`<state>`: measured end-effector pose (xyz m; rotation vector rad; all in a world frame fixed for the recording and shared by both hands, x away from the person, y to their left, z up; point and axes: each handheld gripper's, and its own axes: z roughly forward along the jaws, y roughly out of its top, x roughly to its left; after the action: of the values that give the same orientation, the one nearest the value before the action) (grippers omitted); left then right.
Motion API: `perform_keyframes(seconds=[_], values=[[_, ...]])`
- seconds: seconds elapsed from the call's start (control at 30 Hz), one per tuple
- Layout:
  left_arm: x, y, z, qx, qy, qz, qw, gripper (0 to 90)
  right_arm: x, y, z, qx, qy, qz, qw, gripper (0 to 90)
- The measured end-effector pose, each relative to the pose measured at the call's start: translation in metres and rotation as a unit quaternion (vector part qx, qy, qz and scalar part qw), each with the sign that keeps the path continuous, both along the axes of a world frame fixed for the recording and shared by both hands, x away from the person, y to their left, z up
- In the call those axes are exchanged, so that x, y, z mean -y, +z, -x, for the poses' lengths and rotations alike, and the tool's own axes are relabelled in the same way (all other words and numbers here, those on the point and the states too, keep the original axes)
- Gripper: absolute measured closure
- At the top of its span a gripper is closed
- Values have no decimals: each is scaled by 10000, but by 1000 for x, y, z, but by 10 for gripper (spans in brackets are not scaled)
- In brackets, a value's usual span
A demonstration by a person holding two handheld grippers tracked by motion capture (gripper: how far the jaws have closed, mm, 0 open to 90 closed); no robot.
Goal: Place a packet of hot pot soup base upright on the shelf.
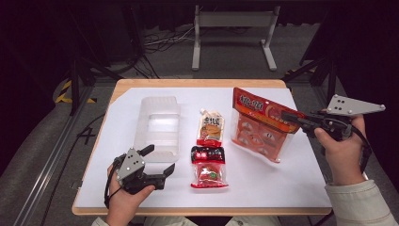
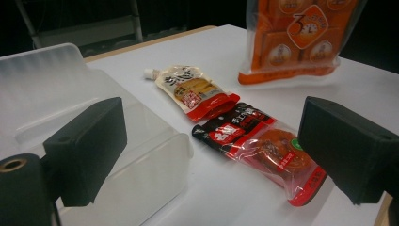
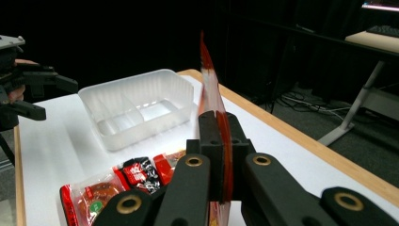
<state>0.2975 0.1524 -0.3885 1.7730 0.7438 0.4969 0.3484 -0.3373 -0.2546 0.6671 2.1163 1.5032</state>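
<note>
Covering most of the wooden table is a white sheet, and past the far edge lies grey floor with loose cables and the legs of a pale frame against a dark room. At three o'clock on the sheet the right gripper has its jaws pressed together on the edge of the large orange snack bag, which hangs tilted and lifted off the surface. At seven o'clock the left gripper rests low with jaws spread wide, nothing between them. Just beside it stands a clear plastic container. Near the centre lie a spouted sauce pouch and, towards six o'clock, a red snack packet.
</note>
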Motion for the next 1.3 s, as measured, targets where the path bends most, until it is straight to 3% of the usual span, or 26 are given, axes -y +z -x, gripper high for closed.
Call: perform_keyframes(seconds=[0.37, 0.53, 0.7, 0.8, 0.9, 1.07, 1.17, 1.3], values=[[14, 4, -6, 29, -227, -104, 9997, 95, -11, 13, -3, 58, 208, -239, 9995, 900], [18, 6, -10, -121, -548, 178, 9983, 128, -25, 18, -1, 80, 517, -305, 9982, 900], [23, 9, -13, -131, -689, 187, 9974, 127, -42, 26, 5, 176, 859, -367, 9955, 900], [26, 11, -16, -173, -846, 281, 9959, 115, -54, 31, 8, 262, 1024, -336, 9938, 900], [30, 12, -20, -248, -1031, 514, 9930, 105, -62, 34, 8, 285, 1125, -345, 9926, 900], [36, 14, -27, -290, -1131, 561, 9916, 82, -70, 33, 6, 289, 1259, -396, 9908, 900], [40, 15, -31, -361, -1287, 665, 9888, 42, -73, 33, 5, 322, 1353, -423, 9894, 900], [46, 16, -38, -426, -1253, 756, 9883, 42, -76, 33, 5, 360, 1456, -450, 9877, 900]])
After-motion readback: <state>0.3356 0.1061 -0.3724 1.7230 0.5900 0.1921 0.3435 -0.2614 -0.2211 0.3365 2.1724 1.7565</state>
